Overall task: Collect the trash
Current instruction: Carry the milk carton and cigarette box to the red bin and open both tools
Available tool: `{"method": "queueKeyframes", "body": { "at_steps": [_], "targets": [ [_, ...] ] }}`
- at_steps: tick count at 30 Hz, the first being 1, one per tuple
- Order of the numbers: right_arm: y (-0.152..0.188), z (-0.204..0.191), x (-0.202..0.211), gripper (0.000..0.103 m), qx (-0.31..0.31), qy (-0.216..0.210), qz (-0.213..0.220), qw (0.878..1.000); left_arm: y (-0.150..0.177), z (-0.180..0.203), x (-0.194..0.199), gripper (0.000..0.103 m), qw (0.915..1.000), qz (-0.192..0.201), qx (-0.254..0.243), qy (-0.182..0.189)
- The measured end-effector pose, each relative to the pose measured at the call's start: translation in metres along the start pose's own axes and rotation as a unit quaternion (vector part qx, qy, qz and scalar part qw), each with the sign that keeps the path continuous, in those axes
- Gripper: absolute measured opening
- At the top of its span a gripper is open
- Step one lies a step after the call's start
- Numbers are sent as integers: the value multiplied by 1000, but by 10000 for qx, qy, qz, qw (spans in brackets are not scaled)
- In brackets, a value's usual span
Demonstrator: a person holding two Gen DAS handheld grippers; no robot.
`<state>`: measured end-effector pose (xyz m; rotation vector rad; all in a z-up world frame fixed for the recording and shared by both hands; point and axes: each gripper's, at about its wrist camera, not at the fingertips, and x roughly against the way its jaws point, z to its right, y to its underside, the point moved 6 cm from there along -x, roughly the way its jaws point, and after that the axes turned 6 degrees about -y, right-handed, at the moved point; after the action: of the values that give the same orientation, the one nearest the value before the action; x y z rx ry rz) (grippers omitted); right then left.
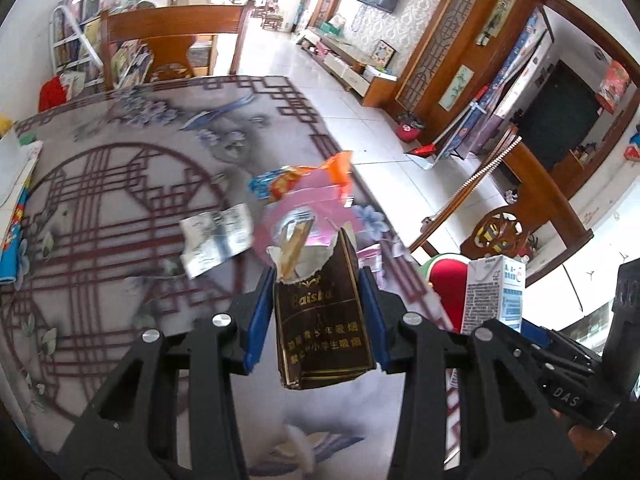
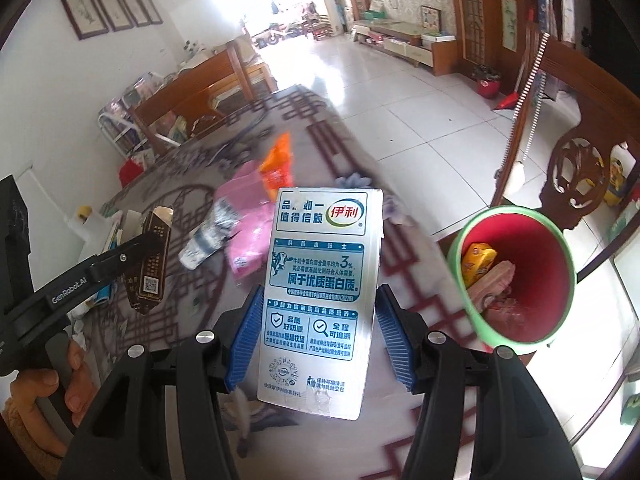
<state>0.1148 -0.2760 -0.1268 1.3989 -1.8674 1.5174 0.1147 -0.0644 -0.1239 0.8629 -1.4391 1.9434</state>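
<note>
My left gripper point(image 1: 316, 304) is shut on a torn brown cigarette pack point(image 1: 320, 328), held above the table; it also shows in the right wrist view point(image 2: 150, 256). My right gripper point(image 2: 316, 332) is shut on a white milk carton point(image 2: 320, 296), also seen in the left wrist view point(image 1: 494, 294). A red bin with a green rim point(image 2: 516, 276) stands right of the carton, off the table edge, with trash inside. A pink packet point(image 1: 308, 216), an orange wrapper point(image 1: 336, 170) and a crumpled silver wrapper point(image 1: 216, 240) lie on the table.
The table point(image 1: 120, 200) has a patterned grey cloth. Books and papers point(image 1: 16, 208) lie at its left edge. Wooden chairs stand at the far side point(image 1: 172, 40) and the right side point(image 2: 576, 168). Tiled floor point(image 2: 420, 112) lies beyond.
</note>
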Motion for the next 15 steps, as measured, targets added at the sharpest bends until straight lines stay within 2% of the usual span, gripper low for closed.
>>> {"method": "queueKeyframes", "body": {
  "at_steps": [15],
  "targets": [
    [-19, 108, 31, 54, -606, 262, 188, 9976, -8, 108, -37, 41, 9978, -149, -490, 422]
  ]
}}
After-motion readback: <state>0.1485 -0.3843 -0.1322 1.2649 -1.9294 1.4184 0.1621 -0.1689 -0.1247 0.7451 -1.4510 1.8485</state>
